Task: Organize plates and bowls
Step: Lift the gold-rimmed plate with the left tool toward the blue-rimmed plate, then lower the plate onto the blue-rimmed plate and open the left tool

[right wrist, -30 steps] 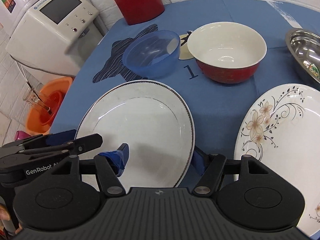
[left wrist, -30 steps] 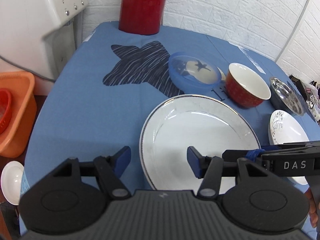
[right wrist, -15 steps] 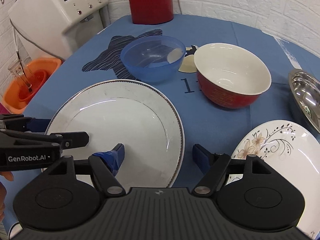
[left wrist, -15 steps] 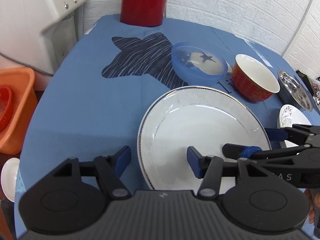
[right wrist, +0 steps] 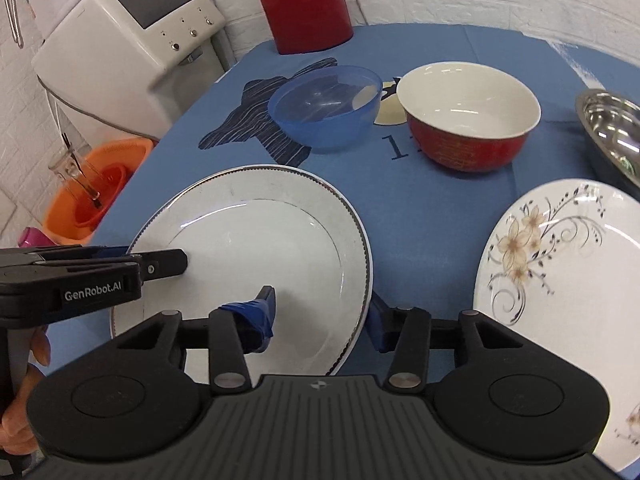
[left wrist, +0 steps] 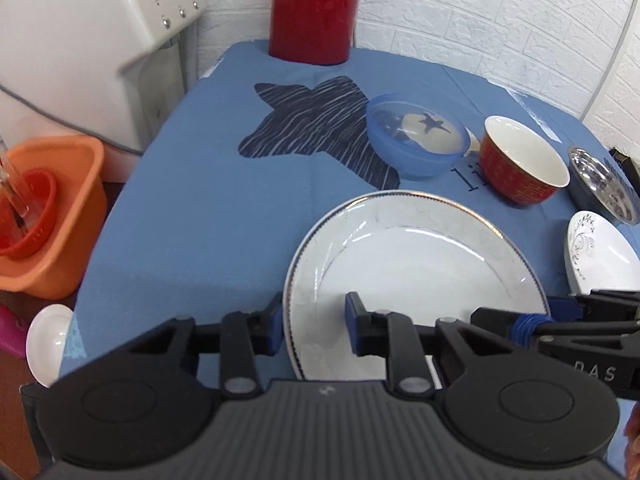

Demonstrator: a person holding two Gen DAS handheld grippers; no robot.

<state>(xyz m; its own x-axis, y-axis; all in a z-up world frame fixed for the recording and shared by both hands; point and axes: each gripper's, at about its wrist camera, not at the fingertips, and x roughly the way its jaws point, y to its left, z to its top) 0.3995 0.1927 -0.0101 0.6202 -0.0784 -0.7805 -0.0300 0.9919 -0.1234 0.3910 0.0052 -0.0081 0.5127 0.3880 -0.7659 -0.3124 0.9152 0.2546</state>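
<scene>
Only the right wrist view shows the floral plate whole. Left gripper and right gripper stand wide, each straddling the white plate rim. Since a second ago, the left gripper's outer finger has closed up to the rim.

The near edge of the big white plate is hidden behind the black body of the left hand-held gripper. The flowered plate is cut off by the right edge of the picture, and so is the steel bowl. The top of the red jug is cut off too. The small printed writing on the blue cloth is partly covered by the red bowl and cannot be read.
</scene>
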